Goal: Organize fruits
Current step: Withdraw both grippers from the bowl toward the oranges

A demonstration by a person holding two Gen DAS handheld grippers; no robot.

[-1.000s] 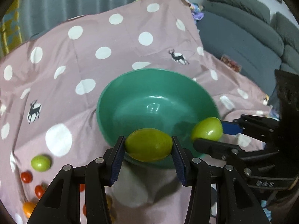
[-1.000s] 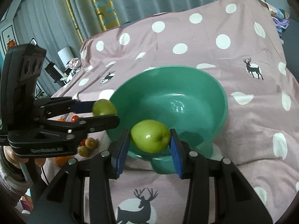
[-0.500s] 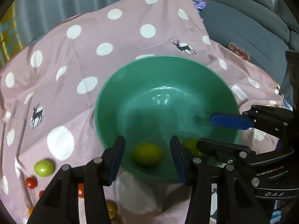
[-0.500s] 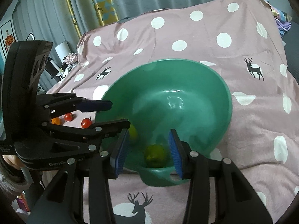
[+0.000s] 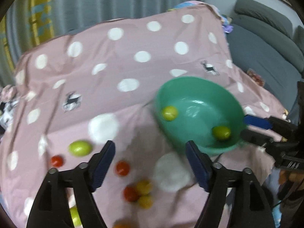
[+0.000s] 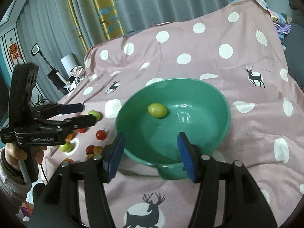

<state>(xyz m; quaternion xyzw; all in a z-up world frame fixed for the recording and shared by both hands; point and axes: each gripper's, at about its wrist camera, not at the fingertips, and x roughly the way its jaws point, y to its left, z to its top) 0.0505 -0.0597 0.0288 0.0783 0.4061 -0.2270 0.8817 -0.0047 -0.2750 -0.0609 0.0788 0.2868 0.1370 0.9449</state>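
Observation:
A green bowl (image 5: 191, 93) (image 6: 209, 102) sits on the pink dotted cloth. In the left wrist view it holds two green fruits, one at the far side (image 5: 169, 113) and one near the front wall (image 5: 221, 132); the right wrist view shows only one green fruit (image 6: 157, 110). My left gripper (image 5: 151, 152) (image 6: 84, 113) hangs left of the bowl over loose fruit, its jaws opening, with nothing between them. At the bowl's near rim my right gripper (image 6: 150, 146) (image 5: 245, 126) is also opening and holds nothing.
Loose on the cloth left of the bowl lie a green fruit (image 5: 80, 148) (image 6: 95, 114), red tomatoes (image 5: 122, 168) (image 6: 101, 134) and a cluster of small yellow and red ones (image 5: 139, 191) (image 6: 93, 150). A grey sofa (image 5: 266, 43) stands at the right.
Both grippers let go of their green fruits, which dropped into the bowl. Both jaws spread wider. The left gripper swung left, away from the bowl and over the loose fruit.

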